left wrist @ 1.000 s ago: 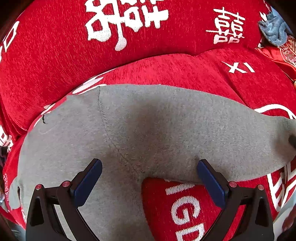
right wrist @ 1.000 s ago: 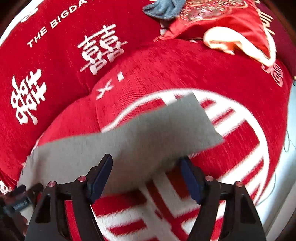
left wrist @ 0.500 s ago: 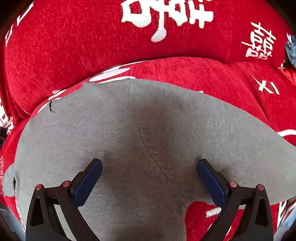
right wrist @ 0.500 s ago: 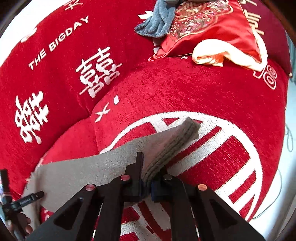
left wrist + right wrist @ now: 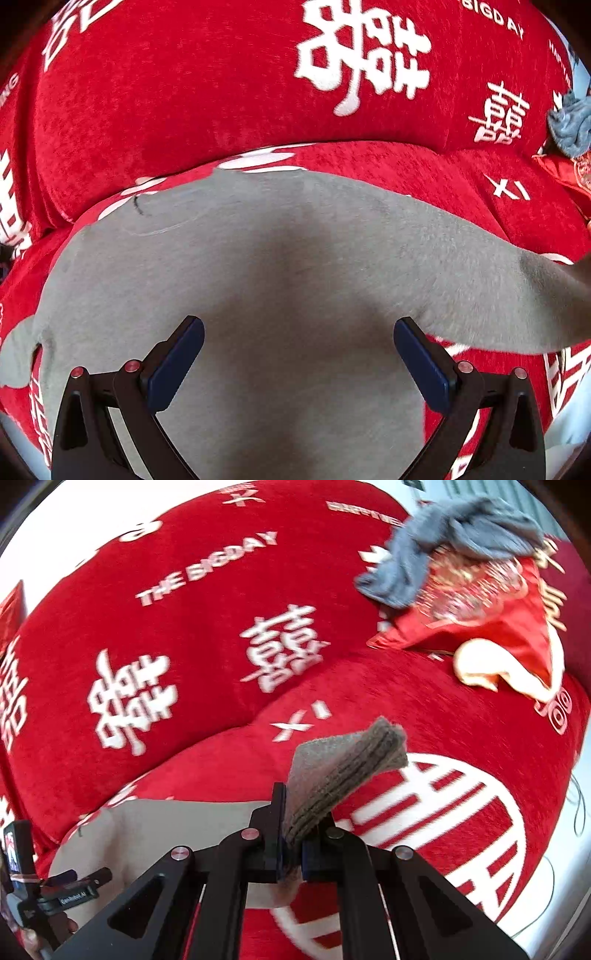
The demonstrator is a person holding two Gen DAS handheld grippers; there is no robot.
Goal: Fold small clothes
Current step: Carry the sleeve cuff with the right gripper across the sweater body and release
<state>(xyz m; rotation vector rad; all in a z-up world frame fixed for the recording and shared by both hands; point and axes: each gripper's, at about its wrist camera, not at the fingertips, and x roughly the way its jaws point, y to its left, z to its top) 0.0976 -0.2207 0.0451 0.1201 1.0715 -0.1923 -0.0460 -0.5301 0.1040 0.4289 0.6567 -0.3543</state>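
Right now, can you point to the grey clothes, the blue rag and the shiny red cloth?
grey clothes (image 5: 295,266), left wrist view, flat middle.
blue rag (image 5: 454,539), right wrist view, crumpled middle.
shiny red cloth (image 5: 487,605), right wrist view, embroidered part.

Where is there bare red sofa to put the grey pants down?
Bare seat cushion lies between the gripped grey pants and the red satin cloth. The back corner is crowded with that cloth and a blue-grey rag.
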